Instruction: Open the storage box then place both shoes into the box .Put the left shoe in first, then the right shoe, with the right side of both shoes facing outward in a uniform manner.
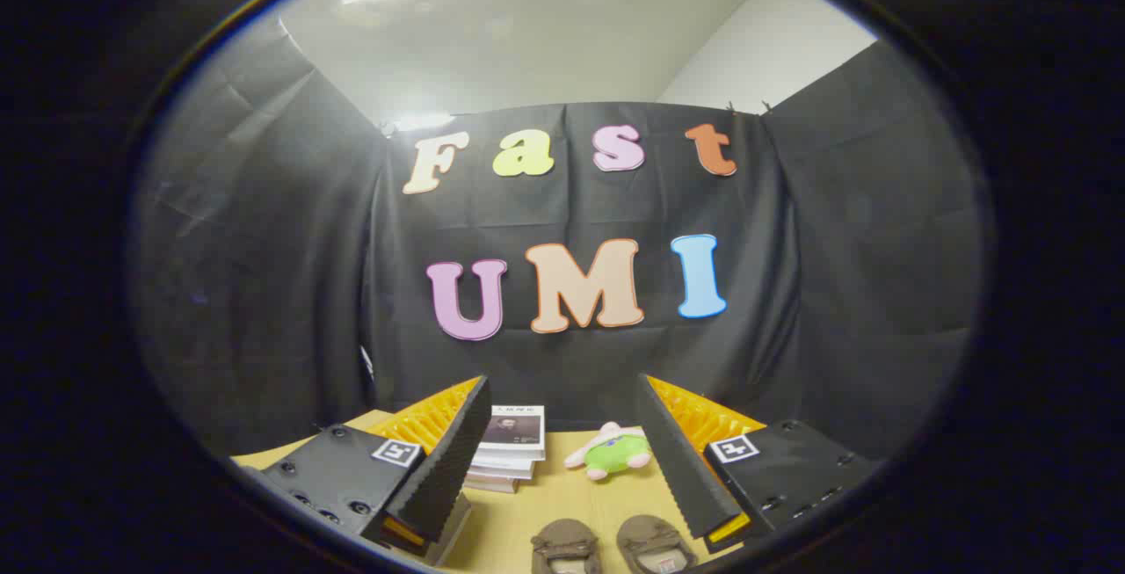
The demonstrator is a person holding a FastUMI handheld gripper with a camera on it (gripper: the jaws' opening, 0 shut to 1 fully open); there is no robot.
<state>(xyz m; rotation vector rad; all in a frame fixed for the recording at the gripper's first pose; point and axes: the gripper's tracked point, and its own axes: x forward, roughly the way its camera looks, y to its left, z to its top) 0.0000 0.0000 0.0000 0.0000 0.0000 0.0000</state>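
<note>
Two brown shoes lie side by side on the wooden table, low between my fingers: the left one (566, 544) and the right one (652, 542), toes pointing away from me, their heels cut off from sight. My gripper (562, 389) is held high above them, open wide, with nothing between its fingers (453, 460). The fingers point toward the booth's black back wall.
A stack of books (510, 451) sits at the back of the table (545, 512), just inside the left finger. A small plush toy (613, 451) in green and pink lies to its right, near the right finger. Black cloth walls close the booth on three sides.
</note>
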